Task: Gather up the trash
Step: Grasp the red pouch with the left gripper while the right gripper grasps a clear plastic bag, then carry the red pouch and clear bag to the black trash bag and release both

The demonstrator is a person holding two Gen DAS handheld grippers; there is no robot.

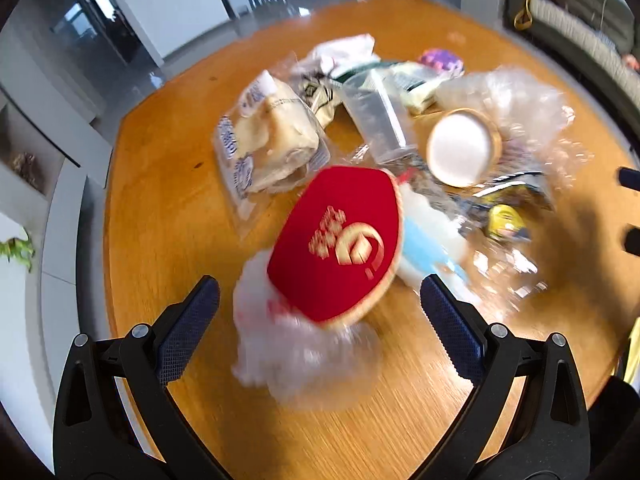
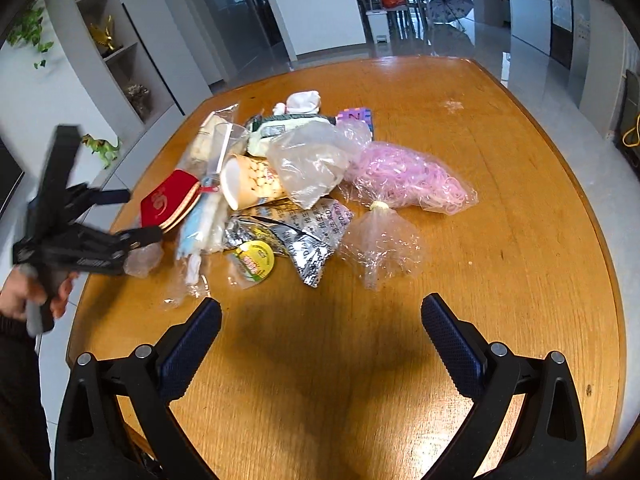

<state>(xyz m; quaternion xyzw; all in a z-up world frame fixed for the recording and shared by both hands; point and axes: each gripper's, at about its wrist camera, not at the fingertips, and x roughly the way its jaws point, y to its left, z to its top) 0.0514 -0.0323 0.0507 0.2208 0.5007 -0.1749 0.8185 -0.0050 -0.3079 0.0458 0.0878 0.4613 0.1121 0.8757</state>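
A heap of trash lies on a round wooden table (image 2: 500,240). In the left wrist view my left gripper (image 1: 320,292) is open, its fingers on either side of a crumpled clear plastic bag (image 1: 296,352) and a red pouch with gold print (image 1: 336,240). Behind lie a bread wrapper (image 1: 264,148), a clear plastic cup (image 1: 380,120) and a paper cup (image 1: 464,148). In the right wrist view my right gripper (image 2: 320,312) is open and empty above bare table, short of a clear bag (image 2: 380,248), a foil wrapper (image 2: 308,240) and a bag of pink rubber bands (image 2: 412,180). The left gripper (image 2: 136,220) shows there at the heap's left edge.
The table's edge curves near on the left (image 2: 80,320) and right (image 2: 616,280). White shelving (image 2: 120,60) stands beyond the table to the left. A sofa (image 1: 580,20) stands at the far right in the left wrist view. Chairs and an umbrella (image 2: 448,4) stand far back.
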